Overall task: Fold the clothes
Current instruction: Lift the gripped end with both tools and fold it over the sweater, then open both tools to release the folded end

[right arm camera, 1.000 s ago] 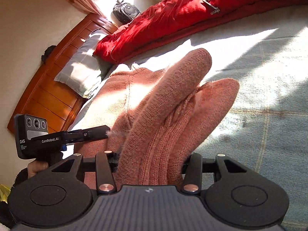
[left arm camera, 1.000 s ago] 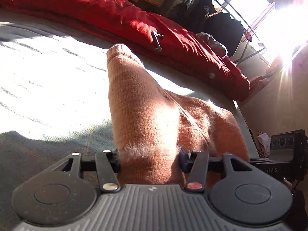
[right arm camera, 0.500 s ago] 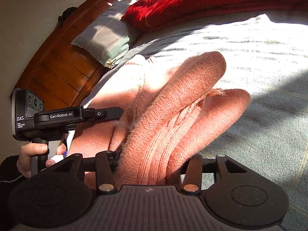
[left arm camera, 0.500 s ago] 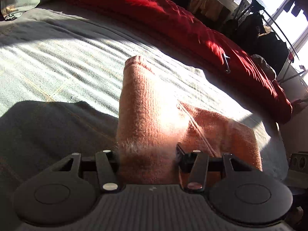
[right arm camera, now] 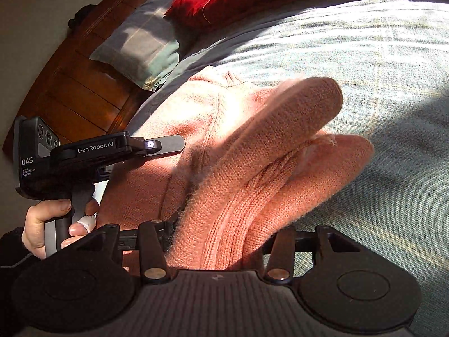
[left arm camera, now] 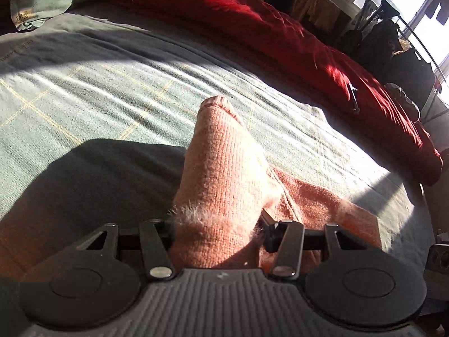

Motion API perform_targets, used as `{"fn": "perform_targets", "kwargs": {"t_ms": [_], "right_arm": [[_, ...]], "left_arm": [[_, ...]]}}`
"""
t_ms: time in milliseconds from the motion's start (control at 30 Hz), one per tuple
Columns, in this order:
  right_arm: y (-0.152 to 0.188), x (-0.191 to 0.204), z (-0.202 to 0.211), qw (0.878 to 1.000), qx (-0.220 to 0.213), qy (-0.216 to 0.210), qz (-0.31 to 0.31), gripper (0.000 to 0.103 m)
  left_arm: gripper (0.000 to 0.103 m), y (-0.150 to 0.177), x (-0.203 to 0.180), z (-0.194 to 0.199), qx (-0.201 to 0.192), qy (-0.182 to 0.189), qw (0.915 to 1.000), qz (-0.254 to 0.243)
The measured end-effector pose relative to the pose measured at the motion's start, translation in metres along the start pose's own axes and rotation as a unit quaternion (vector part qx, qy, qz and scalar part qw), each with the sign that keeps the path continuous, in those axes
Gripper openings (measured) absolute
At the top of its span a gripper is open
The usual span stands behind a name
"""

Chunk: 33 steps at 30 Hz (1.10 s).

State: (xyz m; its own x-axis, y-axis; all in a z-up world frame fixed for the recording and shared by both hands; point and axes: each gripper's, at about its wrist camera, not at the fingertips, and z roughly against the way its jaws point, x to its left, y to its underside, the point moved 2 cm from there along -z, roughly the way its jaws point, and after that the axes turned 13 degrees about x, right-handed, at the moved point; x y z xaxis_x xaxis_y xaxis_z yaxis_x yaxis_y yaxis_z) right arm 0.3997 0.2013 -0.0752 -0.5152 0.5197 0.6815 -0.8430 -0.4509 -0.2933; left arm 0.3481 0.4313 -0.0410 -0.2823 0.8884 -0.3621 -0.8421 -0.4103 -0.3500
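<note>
Both tongs, jaws abt half apart, clamp bunched folds of one orange knit sweater [left arm camera: 224, 174]: left gripper [left arm camera: 217, 233] and right gripper [right arm camera: 221, 238]. Two grippers, one sweater, one red duvet [left arm camera: 280, 33]. Sweater runs from each grip toward 12 o'clock, rest spread on green bedspread [left arm camera: 98, 84].

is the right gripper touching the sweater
Touching. The right wrist view shows the right gripper with bunched folds of the sweater filling the gap between its jaws and pressed against both.
</note>
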Motion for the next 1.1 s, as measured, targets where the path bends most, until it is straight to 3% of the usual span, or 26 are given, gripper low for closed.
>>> {"fn": "perform_targets", "kwargs": {"t_ms": [300, 500, 567, 667, 867, 967, 1100], "right_arm": [[-0.009, 0.012, -0.027, 1.0, -0.002, -0.008, 0.006, 0.053], [-0.005, -0.005, -0.036, 1.0, 0.016, -0.017, -0.012, 0.059], [-0.003, -0.012, -0.031, 0.999, 0.021, -0.024, -0.016, 0.069], [-0.001, -0.02, -0.018, 0.999, 0.019, -0.019, -0.021, 0.08], [-0.002, -0.027, 0.021, 1.0, -0.016, -0.001, -0.003, 0.08], [-0.01, -0.033, 0.038, 0.999, -0.042, 0.003, -0.006, 0.08], [-0.024, -0.061, 0.029, 0.996, -0.018, -0.045, -0.081, 0.08]], "left_arm": [[0.052, -0.02, 0.021, -0.007, -0.004, -0.025, 0.9997, 0.006], [0.071, -0.017, 0.048, -0.02, -0.012, -0.022, 0.9989, 0.039], [0.072, -0.017, 0.054, -0.014, -0.024, -0.032, 0.9982, 0.045], [0.07, -0.017, 0.056, 0.001, -0.046, -0.082, 0.9948, 0.04], [0.07, 0.011, 0.024, 0.027, -0.08, -0.086, 0.9929, -0.018], [0.071, 0.039, -0.003, 0.031, -0.084, -0.069, 0.9919, -0.067], [0.071, 0.075, -0.032, 0.033, -0.093, -0.056, 0.988, -0.109]]}}
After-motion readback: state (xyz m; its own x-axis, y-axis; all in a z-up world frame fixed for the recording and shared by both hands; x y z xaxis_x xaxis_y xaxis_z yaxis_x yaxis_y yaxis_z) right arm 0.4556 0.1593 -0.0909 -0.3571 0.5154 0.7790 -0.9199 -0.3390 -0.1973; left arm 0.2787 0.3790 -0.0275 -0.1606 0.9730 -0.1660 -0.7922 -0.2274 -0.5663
